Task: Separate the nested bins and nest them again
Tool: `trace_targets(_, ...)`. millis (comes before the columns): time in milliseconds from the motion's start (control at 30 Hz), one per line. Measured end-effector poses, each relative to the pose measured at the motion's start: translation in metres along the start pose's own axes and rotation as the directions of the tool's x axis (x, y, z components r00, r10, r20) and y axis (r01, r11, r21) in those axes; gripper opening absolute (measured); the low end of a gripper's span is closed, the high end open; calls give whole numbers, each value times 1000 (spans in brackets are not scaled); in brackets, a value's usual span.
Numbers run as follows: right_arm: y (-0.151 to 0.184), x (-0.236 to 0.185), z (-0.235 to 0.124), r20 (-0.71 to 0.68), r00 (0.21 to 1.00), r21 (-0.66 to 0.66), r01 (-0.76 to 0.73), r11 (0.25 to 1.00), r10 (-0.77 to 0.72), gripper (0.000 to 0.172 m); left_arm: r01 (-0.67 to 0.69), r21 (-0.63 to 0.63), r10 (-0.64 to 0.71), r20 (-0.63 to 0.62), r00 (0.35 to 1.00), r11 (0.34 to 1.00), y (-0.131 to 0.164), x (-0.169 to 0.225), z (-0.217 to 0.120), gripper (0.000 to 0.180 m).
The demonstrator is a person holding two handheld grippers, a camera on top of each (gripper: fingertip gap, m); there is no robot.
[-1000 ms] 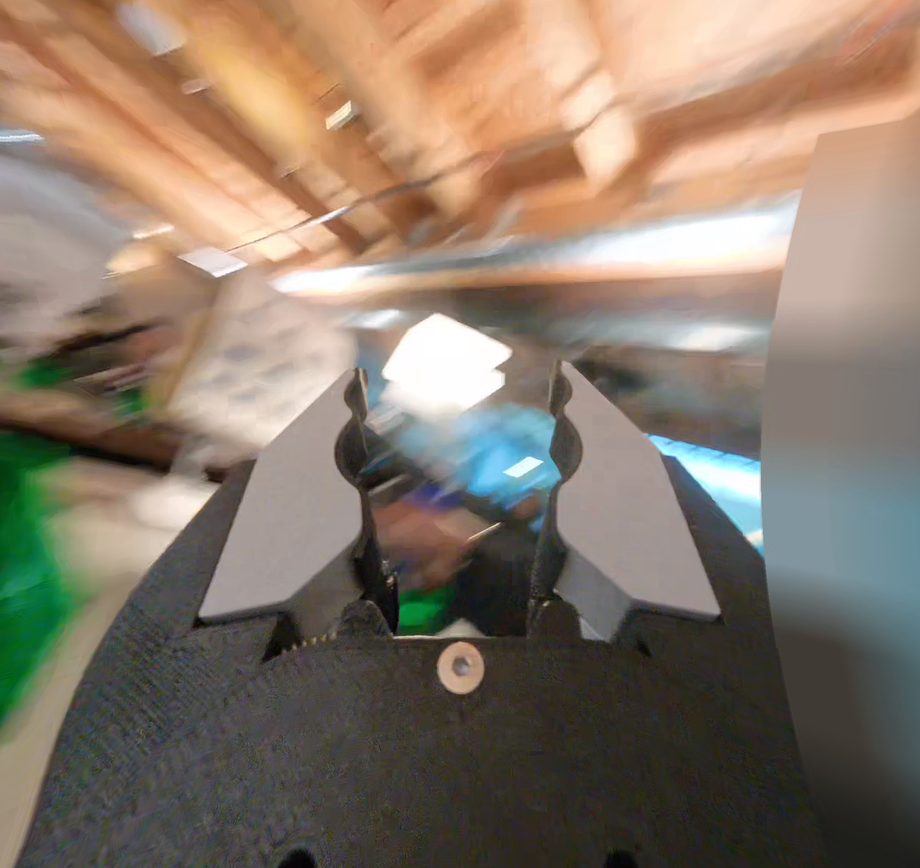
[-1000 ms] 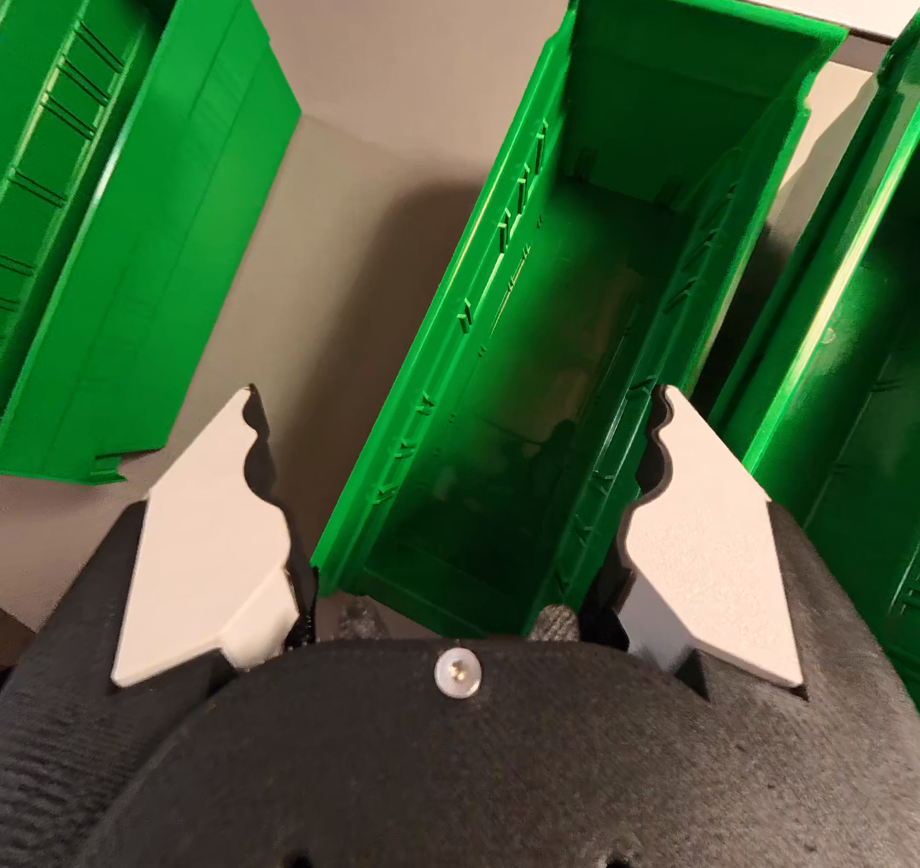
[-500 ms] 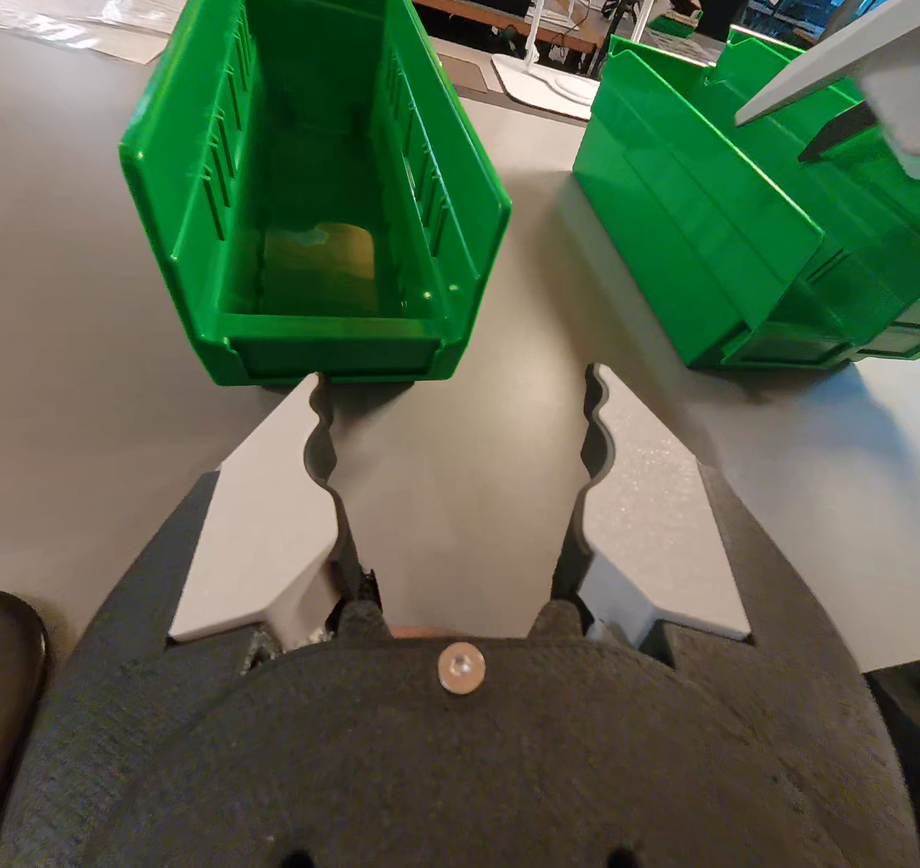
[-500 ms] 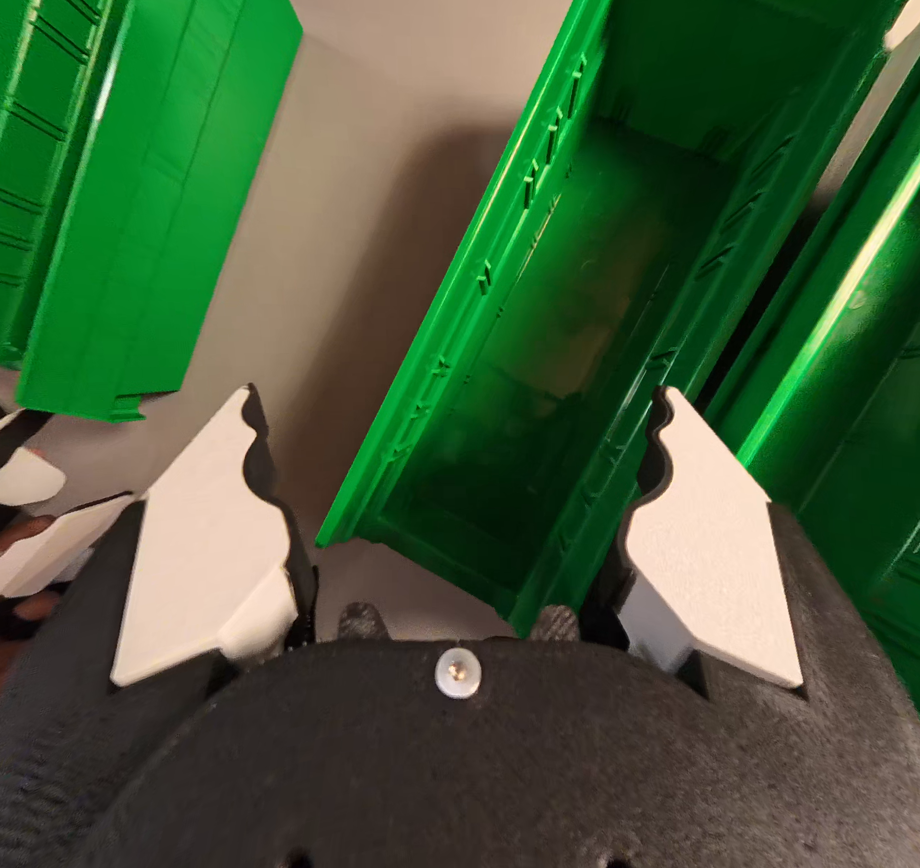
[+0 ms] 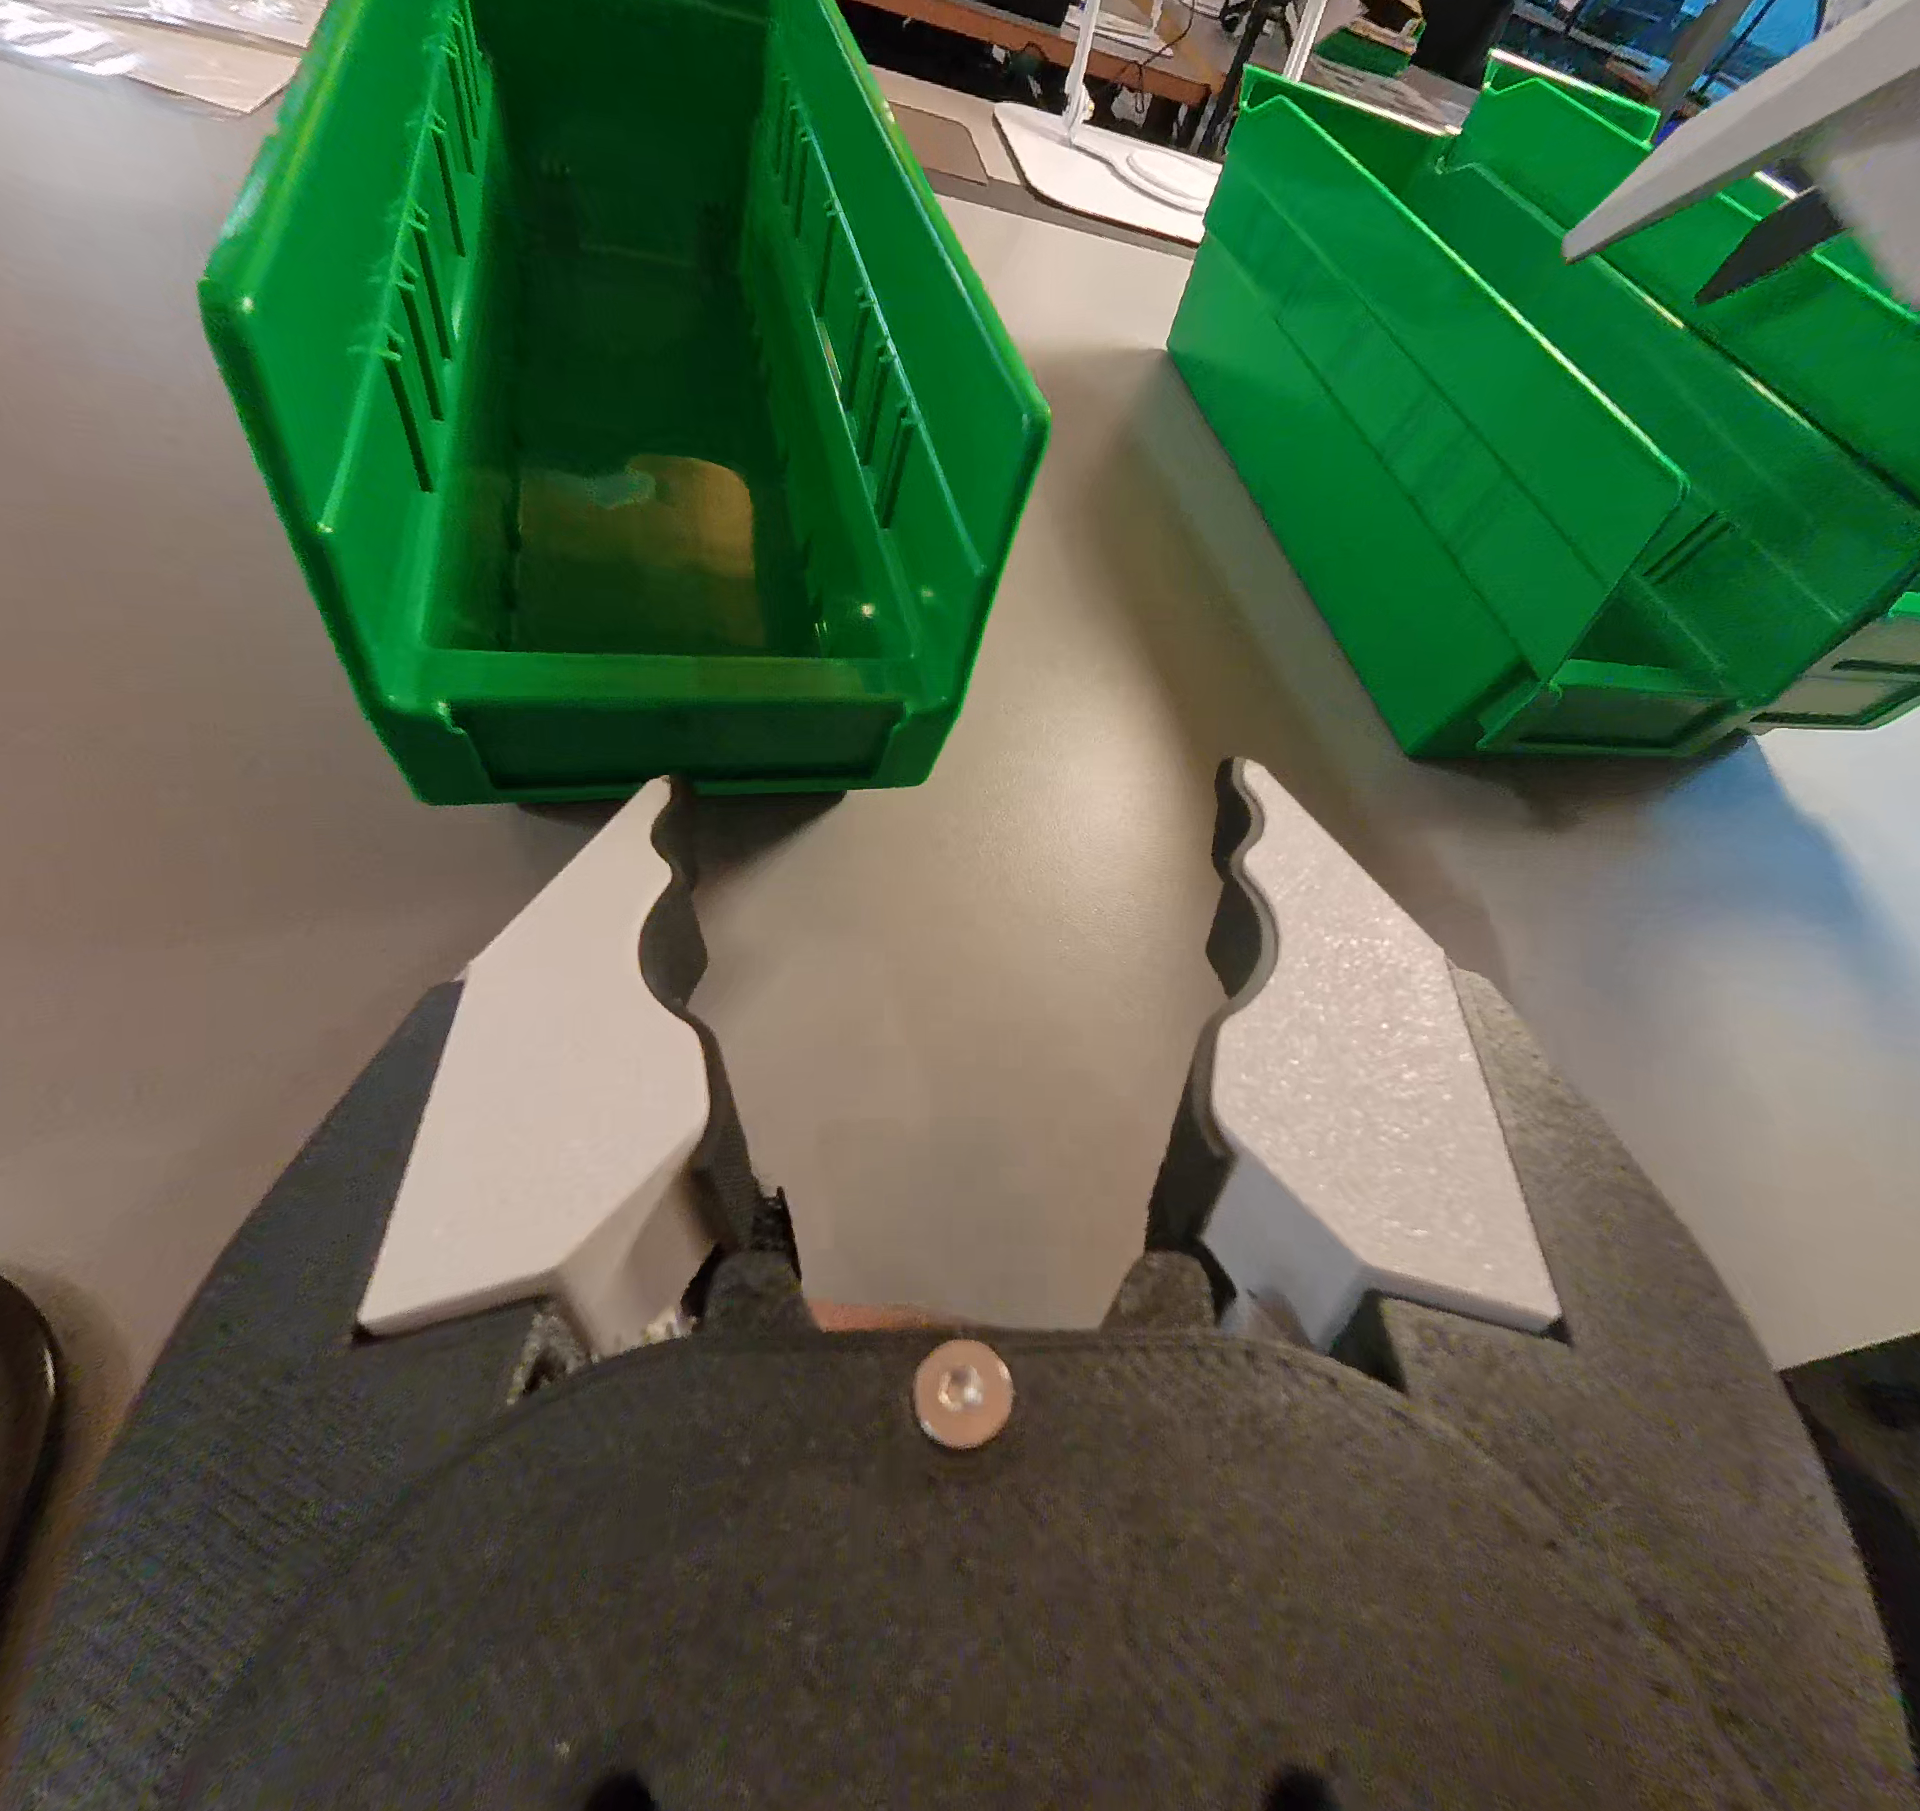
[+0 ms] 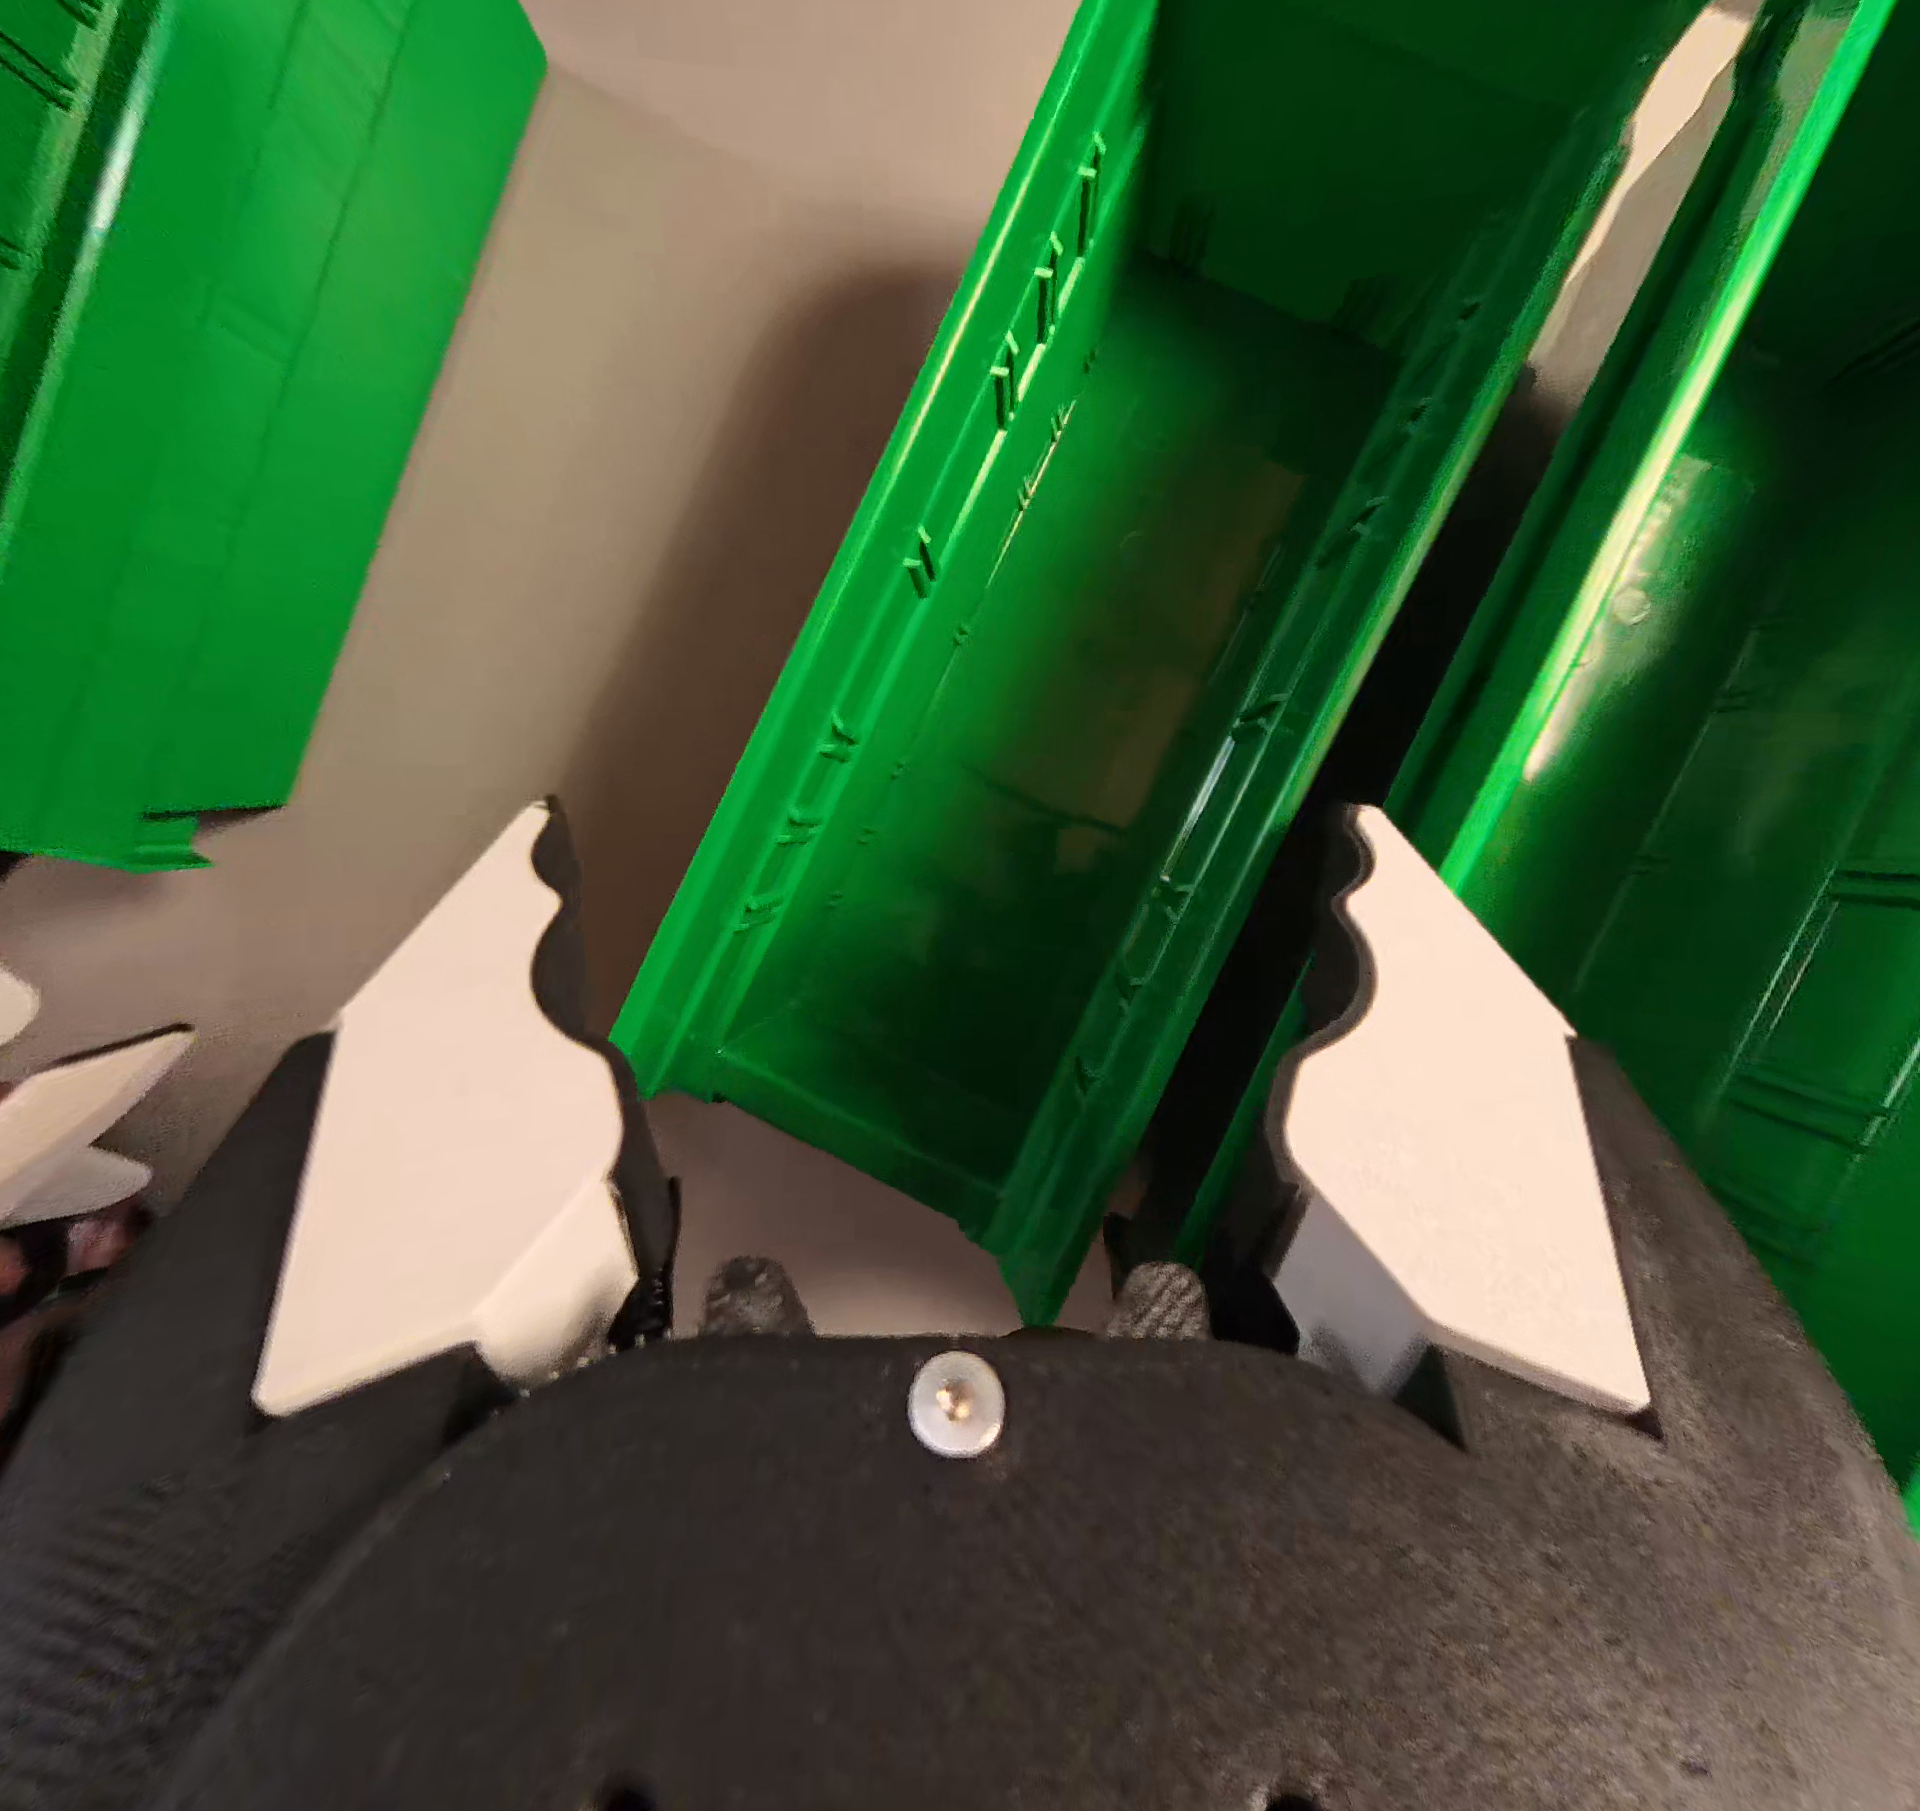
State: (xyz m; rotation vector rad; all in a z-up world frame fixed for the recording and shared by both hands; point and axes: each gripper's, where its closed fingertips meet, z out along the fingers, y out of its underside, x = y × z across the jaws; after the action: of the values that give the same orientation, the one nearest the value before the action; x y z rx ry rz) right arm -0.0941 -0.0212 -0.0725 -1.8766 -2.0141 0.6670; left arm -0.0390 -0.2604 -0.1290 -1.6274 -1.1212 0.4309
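Across the left wrist view we count three green bins on the grey worktop (image 5: 1039, 930). One bin (image 5: 623, 390) stands alone in the upper left of the frame, open side up, its short front wall just above our left tool (image 5: 951, 795). Two more bins sit at the upper right: the nearer bin (image 5: 1382, 473) and, behind it toward the right edge, a second bin (image 5: 1766, 514) close against it. We cannot tell whether those two touch. The left tool's two grey fingers are spread wide with only bare worktop between them; the left fingertip (image 5: 644, 816) lies just below the lone bin's front wall, and we cannot tell whether it touches. At the upper right edge one grey finger of the other tool (image 5: 1745, 151) shows above the pair of bins. A white lamp base (image 5: 1101, 161) rests at the far edge of the worktop.

Turning to the right wrist view, we again count three bins. The middle bin (image 6: 1143, 618) runs from the upper right toward the bottom centre, seen from above, between the spread fingers of our right tool (image 6: 951, 816). A gap shows between the left finger (image 6: 468, 1034) and the bin's wall, so nothing is pinched. Another bin (image 6: 239, 359) fills the upper left, well apart, and a third bin (image 6: 1766, 618) lies along the right edge, close beside the middle one.
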Motion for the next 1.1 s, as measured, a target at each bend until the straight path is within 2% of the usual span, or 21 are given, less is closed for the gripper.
trace_targets(133,-2,2,10,-75,997,-30,28,999,-30,150,-6,0,6,2,1000,1000,0,0,0,98)
trace_targets(267,-3,-14,16,-39,998,-47,37,998,-39,151,0,-2,0,-11,1000,1000,0,1,1,98)
trace_targets(500,-4,8,30,-166,985,-79,24,997,-37,156,-7,-6,7,-39,999,1000,1,5,1,97)
trace_targets(733,-1,0,42,-148,988,-89,22,996,-35,160,-6,-11,6,-47,999,1000,1,5,1,97)
trace_targets(900,-4,-26,36,-26,1000,-75,14,997,-16,155,-11,-11,10,-46,999,1000,1,6,1,97)
trace_targets(1100,-5,-12,40,-60,998,-69,-40,997,36,156,-13,-10,12,-46,999,1000,1,6,0,97)
